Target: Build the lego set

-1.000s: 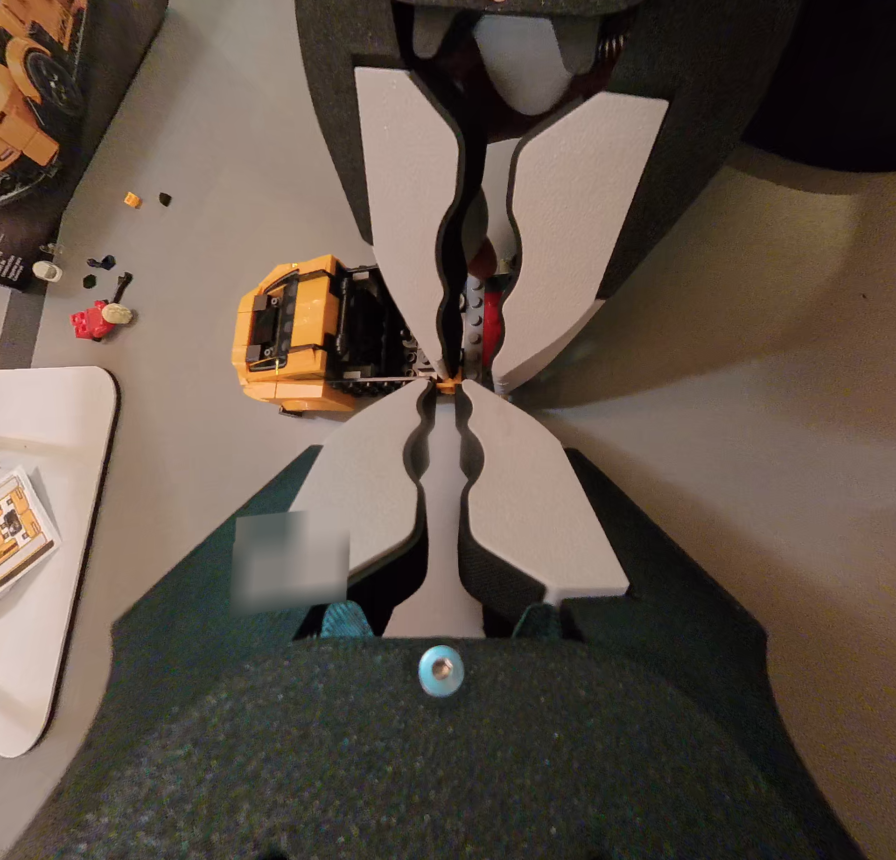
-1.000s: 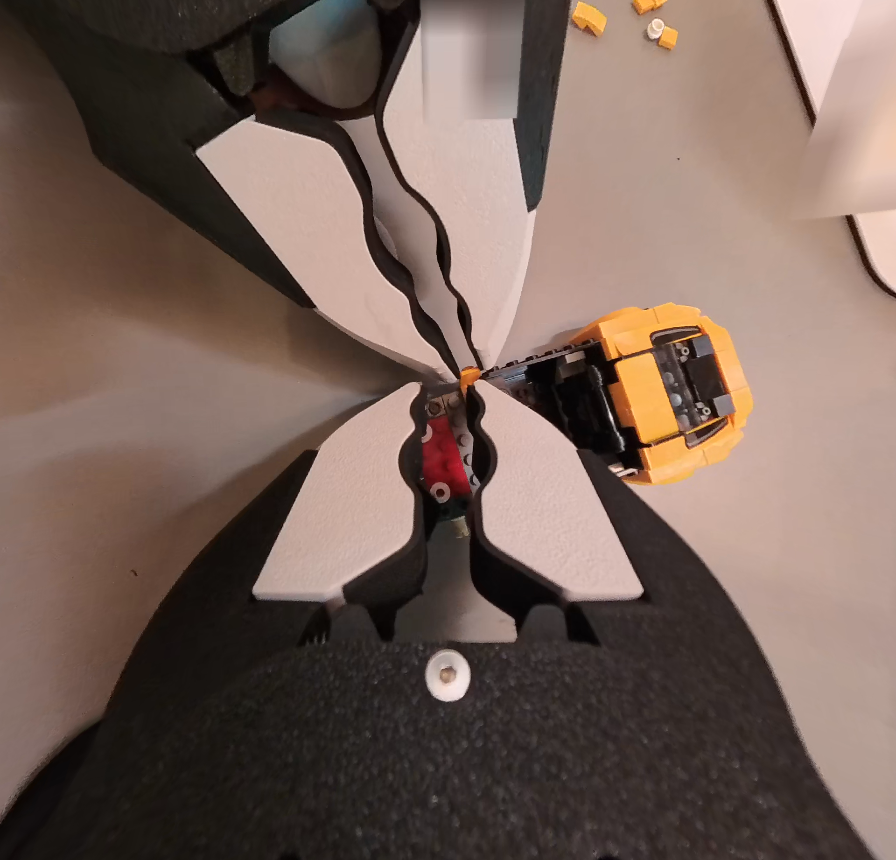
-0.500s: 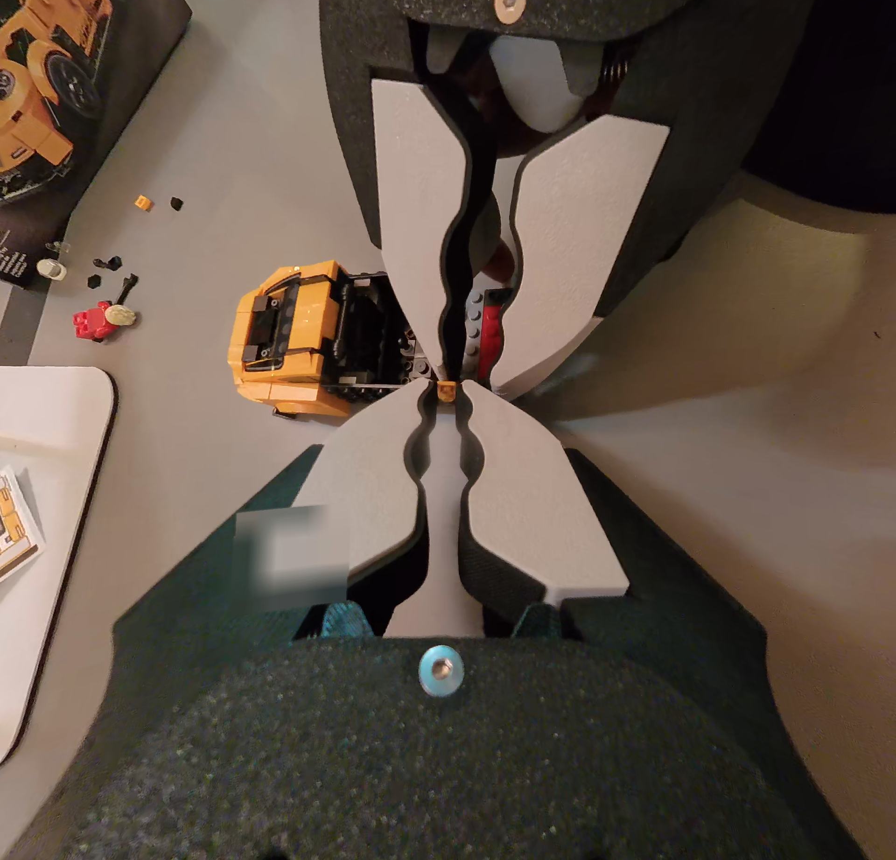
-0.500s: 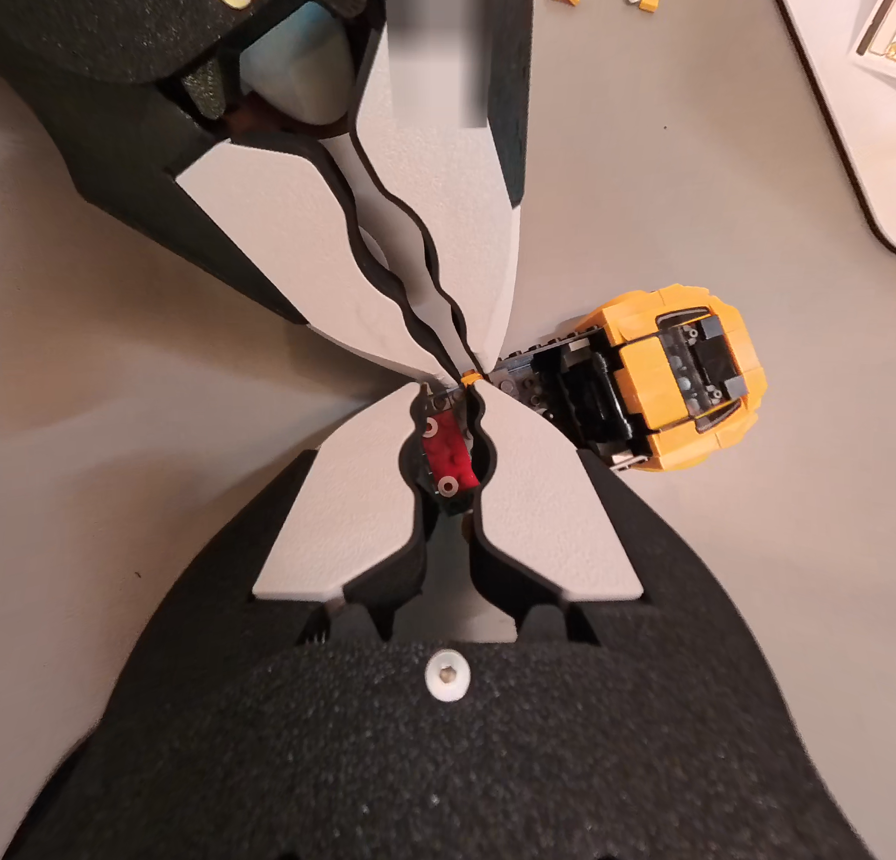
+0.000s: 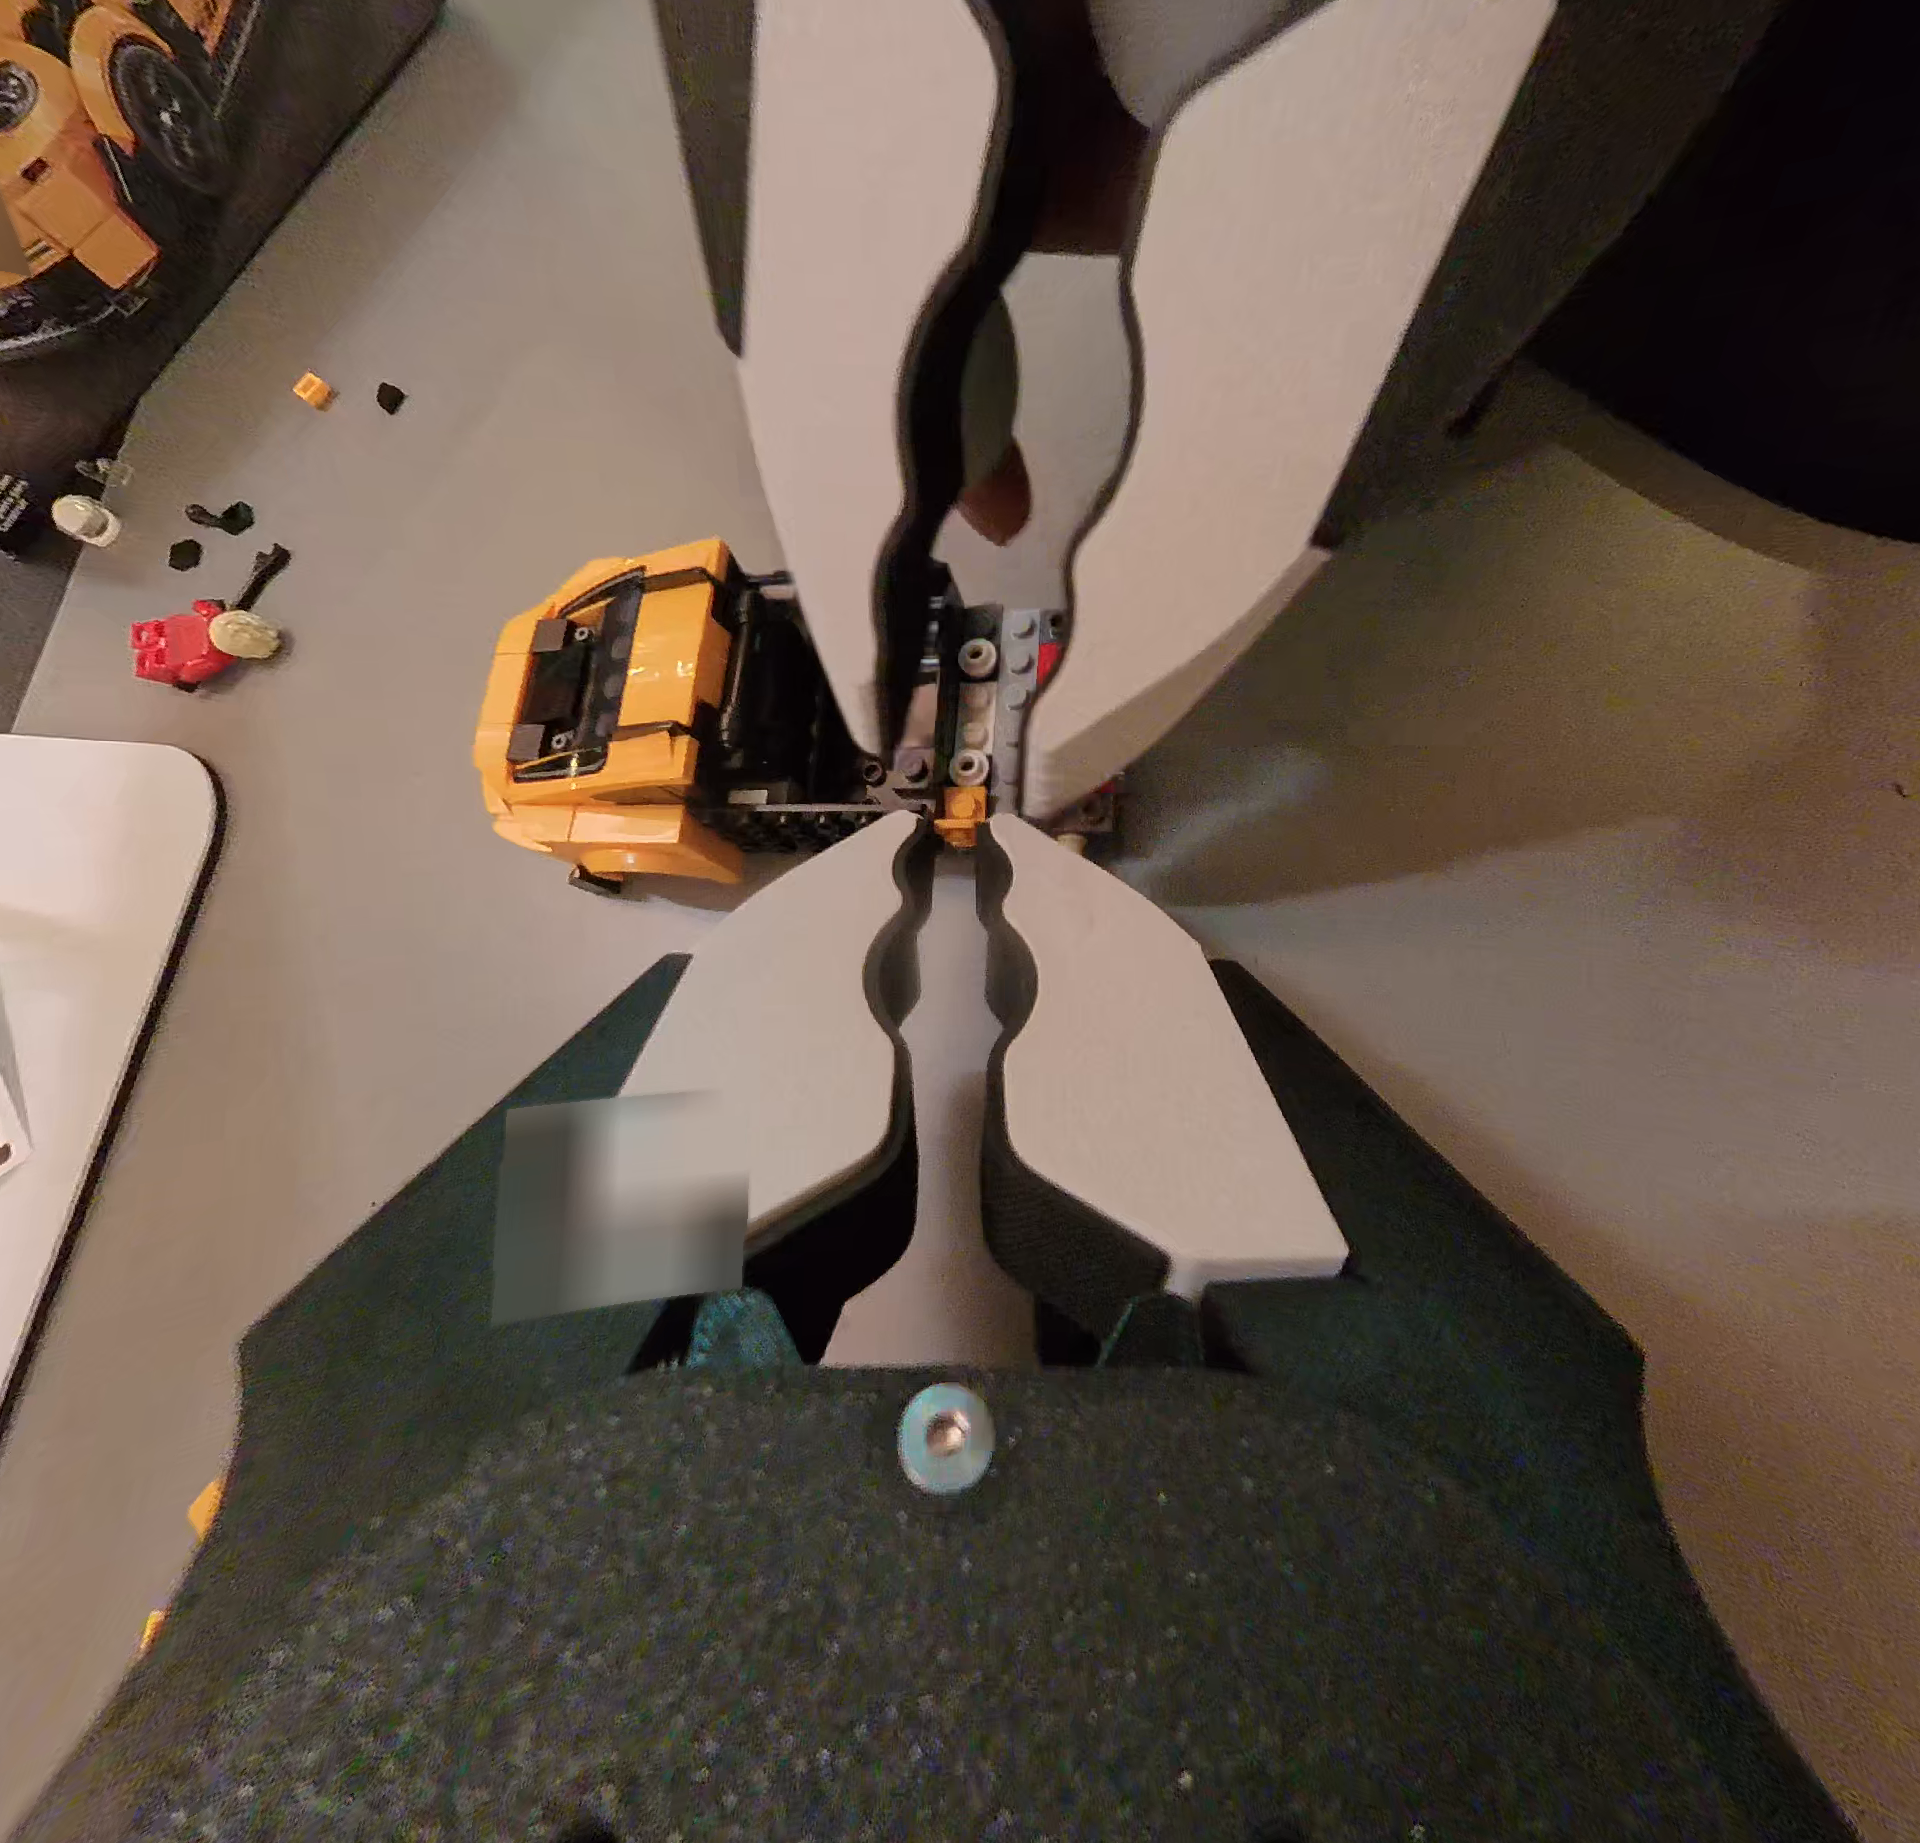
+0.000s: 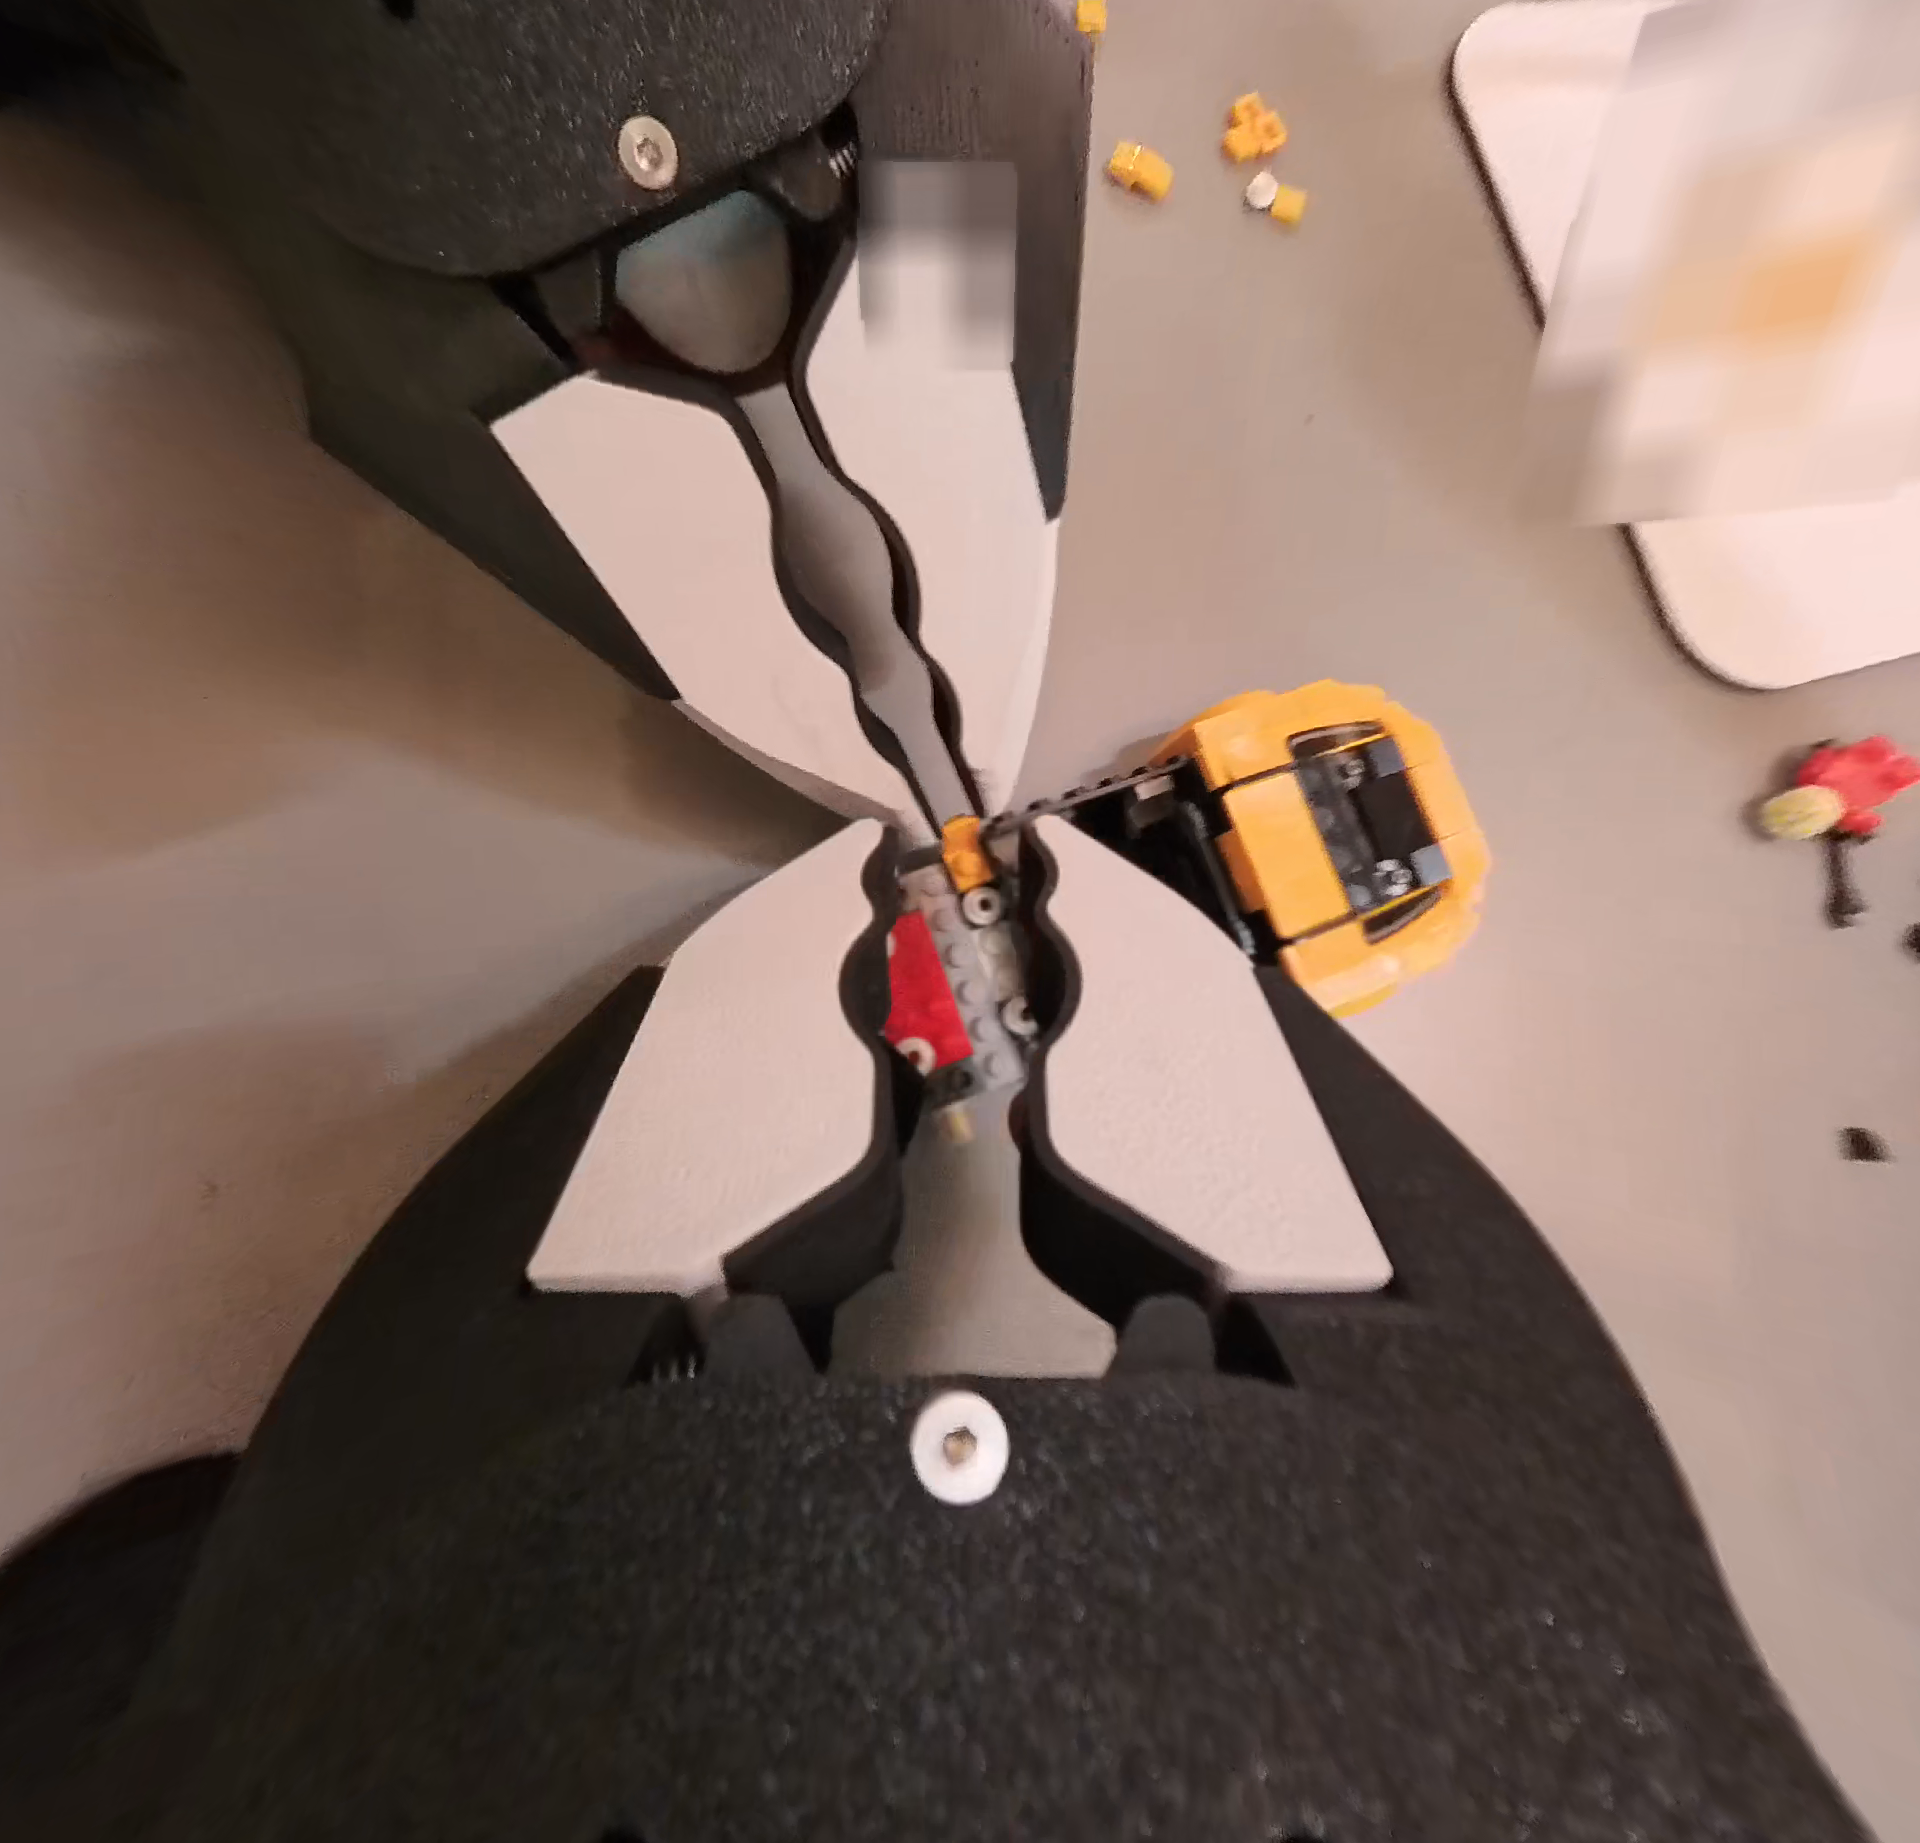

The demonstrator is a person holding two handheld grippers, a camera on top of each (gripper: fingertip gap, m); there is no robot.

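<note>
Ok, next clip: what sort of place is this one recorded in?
Probably a hobby or home tabletop set up for brick-model building. A half-built orange brick car sits on a plain grey table, loose small bricks lie scattered nearby, and the model's box rests at the table's edge.

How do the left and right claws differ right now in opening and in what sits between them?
The left claw stands nearly closed; the right claw stands wider. The left claw pinches a small orange brick at its tips; the right claw straddles the car's grey and red chassis deeper in, contact unclear. Both meet tip to tip beside the orange car body.
</note>
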